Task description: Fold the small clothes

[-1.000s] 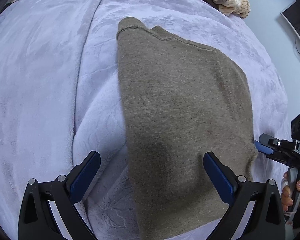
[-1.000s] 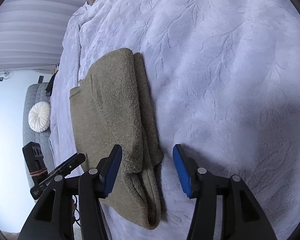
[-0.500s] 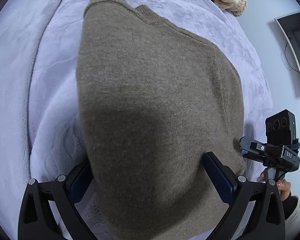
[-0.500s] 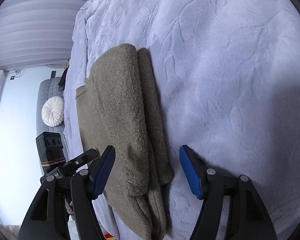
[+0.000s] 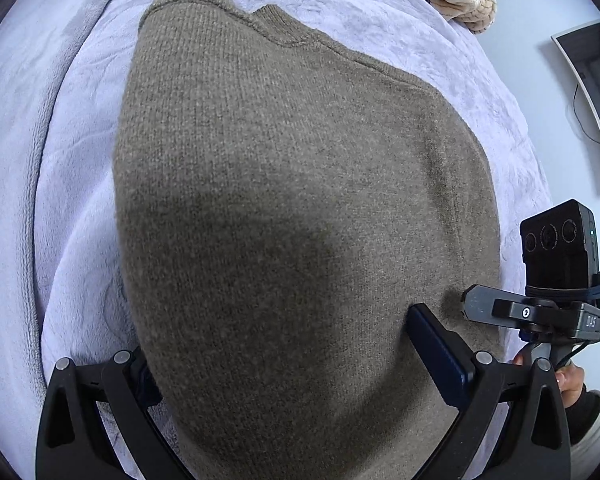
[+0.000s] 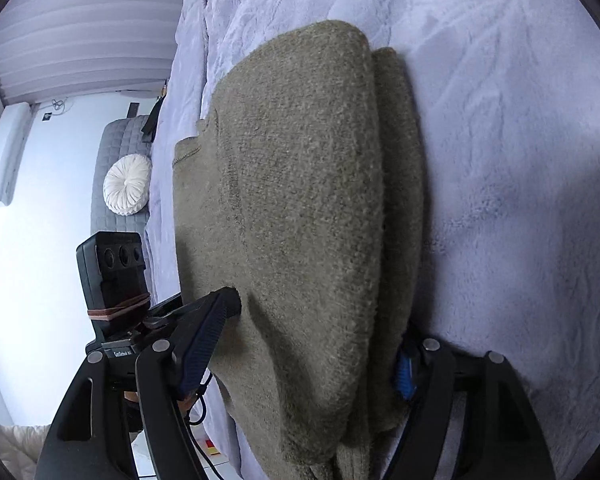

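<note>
Both grippers, left (image 5: pixel 296 364) and right (image 6: pixel 304 344), spread wide astride sweater (image 5: pixel 300 208) hem, bottom of frame; right's jaws just widened. Close on all layers, lift evenly.

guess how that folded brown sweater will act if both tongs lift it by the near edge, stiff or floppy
Probably floppy: the brown sweater is soft knit, lying in loose rounded layers on the lilac blanket, so the far part would sag. The stacked folds may slip apart unless every layer is pinched. Its fuzzy surface should grip the blue pads rather than slide.
</note>
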`<action>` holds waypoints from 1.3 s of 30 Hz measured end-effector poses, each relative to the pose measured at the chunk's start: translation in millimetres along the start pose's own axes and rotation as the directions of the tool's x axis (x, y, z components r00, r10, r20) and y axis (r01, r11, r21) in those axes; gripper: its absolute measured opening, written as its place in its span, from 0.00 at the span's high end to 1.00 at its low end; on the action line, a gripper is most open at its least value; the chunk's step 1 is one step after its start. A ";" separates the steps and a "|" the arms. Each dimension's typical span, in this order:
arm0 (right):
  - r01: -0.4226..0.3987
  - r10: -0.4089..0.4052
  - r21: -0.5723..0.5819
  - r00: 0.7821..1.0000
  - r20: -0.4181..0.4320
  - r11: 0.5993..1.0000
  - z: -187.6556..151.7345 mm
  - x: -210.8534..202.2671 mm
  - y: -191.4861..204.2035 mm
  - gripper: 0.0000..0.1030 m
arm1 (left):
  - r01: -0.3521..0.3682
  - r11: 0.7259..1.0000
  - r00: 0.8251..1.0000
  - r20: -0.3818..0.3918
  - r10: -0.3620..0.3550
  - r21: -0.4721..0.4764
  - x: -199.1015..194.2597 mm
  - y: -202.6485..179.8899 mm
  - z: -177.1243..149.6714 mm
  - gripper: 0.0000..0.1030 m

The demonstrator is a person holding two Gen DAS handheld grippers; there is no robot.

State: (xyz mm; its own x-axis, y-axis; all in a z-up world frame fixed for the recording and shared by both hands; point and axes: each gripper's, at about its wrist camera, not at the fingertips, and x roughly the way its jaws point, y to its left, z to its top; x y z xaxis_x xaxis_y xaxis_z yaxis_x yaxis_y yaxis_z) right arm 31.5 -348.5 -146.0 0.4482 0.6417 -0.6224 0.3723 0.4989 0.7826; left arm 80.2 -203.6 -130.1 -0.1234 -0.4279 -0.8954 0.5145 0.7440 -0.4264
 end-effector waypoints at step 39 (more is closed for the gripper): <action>-0.136 0.137 0.051 0.990 -0.022 0.989 -98.8 38.9 107.4 0.68 | -0.052 0.997 0.997 0.051 0.050 0.053 -136.9 24.4 -120.2 0.51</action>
State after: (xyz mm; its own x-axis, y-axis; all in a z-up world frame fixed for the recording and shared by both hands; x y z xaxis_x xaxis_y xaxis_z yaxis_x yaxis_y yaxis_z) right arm 8.7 -212.4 -84.7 0.4770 0.7167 -0.5088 0.3491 0.3767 0.8580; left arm 7.6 -65.2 -33.4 -0.0541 -0.4160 -0.9078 0.5647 0.7370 -0.3714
